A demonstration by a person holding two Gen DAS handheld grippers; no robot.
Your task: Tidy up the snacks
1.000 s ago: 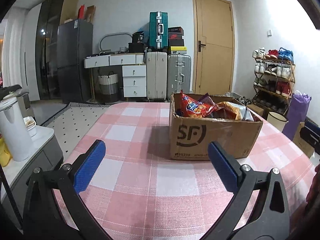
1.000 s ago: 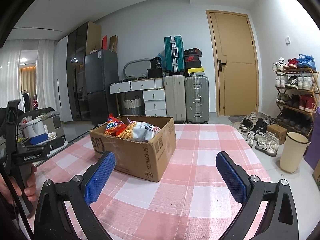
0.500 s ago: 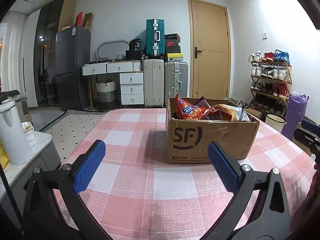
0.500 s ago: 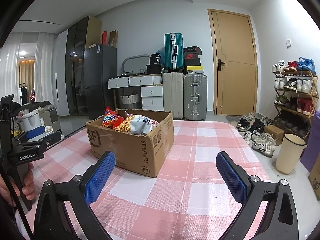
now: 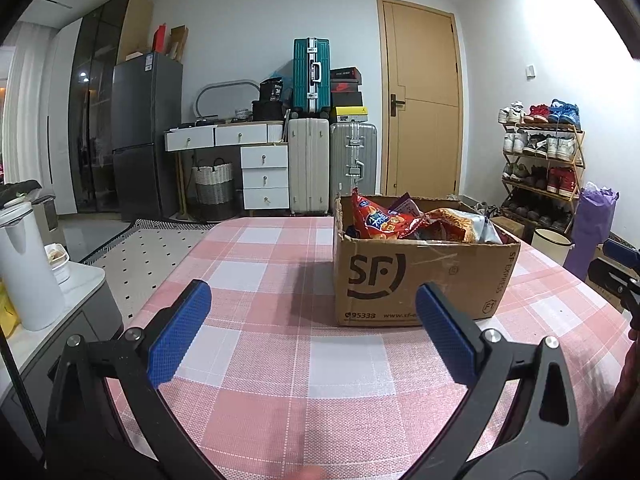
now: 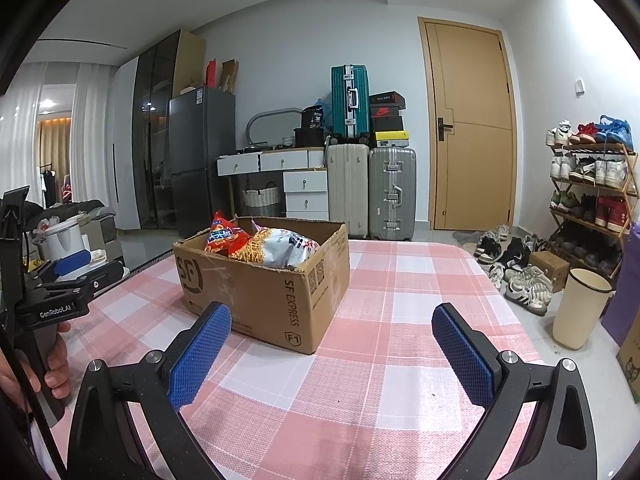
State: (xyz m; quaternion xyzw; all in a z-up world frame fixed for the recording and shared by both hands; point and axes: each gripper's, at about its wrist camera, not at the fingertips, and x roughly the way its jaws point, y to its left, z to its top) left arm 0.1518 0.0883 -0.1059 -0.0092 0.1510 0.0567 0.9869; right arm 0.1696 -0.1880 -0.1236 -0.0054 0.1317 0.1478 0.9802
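A brown SF cardboard box [image 5: 420,280] stands on the pink checked table [image 5: 280,360]. It holds several snack bags, among them a red bag [image 5: 380,222] and an orange-and-silver bag [image 5: 460,228]. The box [image 6: 280,292] also shows in the right wrist view, with the red bag [image 6: 222,236] and a noodle snack bag [image 6: 276,250]. My left gripper [image 5: 312,320] is open and empty, in front of the box's left corner. My right gripper [image 6: 332,340] is open and empty, in front of the box's right corner.
A side counter with a white kettle [image 5: 24,268] stands left of the table. Suitcases [image 5: 312,168], a drawer desk and a fridge line the back wall. A shoe rack [image 6: 592,200], loose shoes and a cream bin [image 6: 580,308] are on the right.
Both grippers have tilted up and moved slightly closer to the box. The box sits lower in both views. Both stay open and empty.
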